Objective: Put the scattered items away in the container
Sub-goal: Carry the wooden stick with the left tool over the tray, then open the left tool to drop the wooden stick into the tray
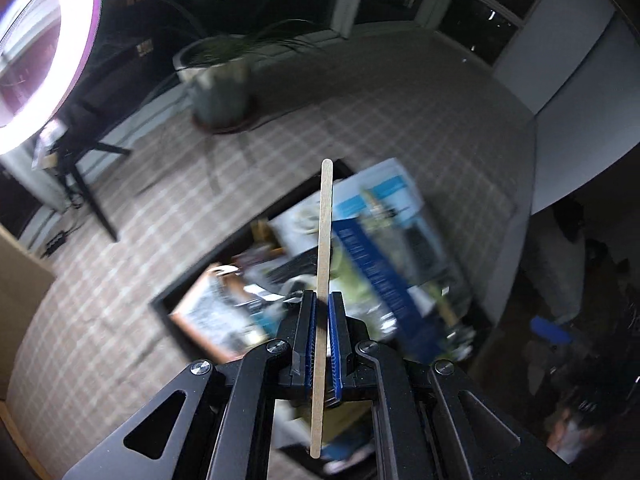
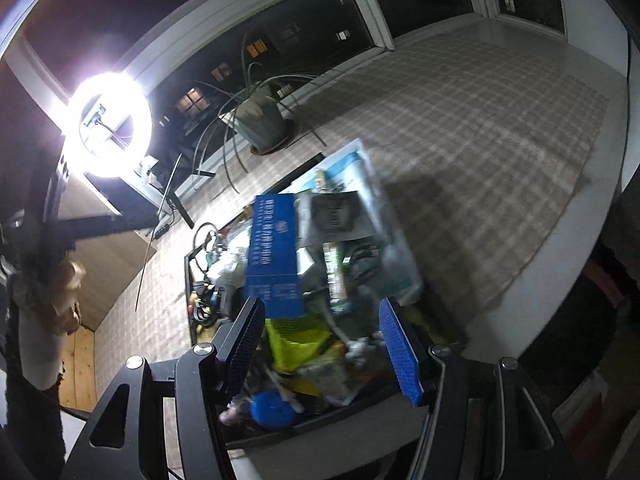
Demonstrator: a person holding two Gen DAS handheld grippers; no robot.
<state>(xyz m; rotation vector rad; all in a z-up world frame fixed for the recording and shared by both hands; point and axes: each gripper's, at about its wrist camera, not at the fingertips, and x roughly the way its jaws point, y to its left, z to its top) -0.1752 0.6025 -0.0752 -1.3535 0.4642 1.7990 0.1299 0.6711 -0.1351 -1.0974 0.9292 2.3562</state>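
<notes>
Left gripper is pinched tight on a thin wooden stick, the kind you stir coffee with. It runs straight up between the blue pads and pokes out well past the tips, with its lower end sticking back toward the camera. Right gripper is spread wide with nothing between its fingers, just hanging above the mess.

Right below both sits the container, a dark-rimmed bin already stuffed: a tall blue box leaning on the pile, a yellow-green basket thing, a round blue lid-like object near the front rim, and a big pale box at the back. Lots of it is blurred, so I can't name the smaller bits.

Bin stands on a checked rug. Further out there's a potted plant with long drooping leaves near the windows, which are dark, and a very bright ring light off to the left on a stand.
</notes>
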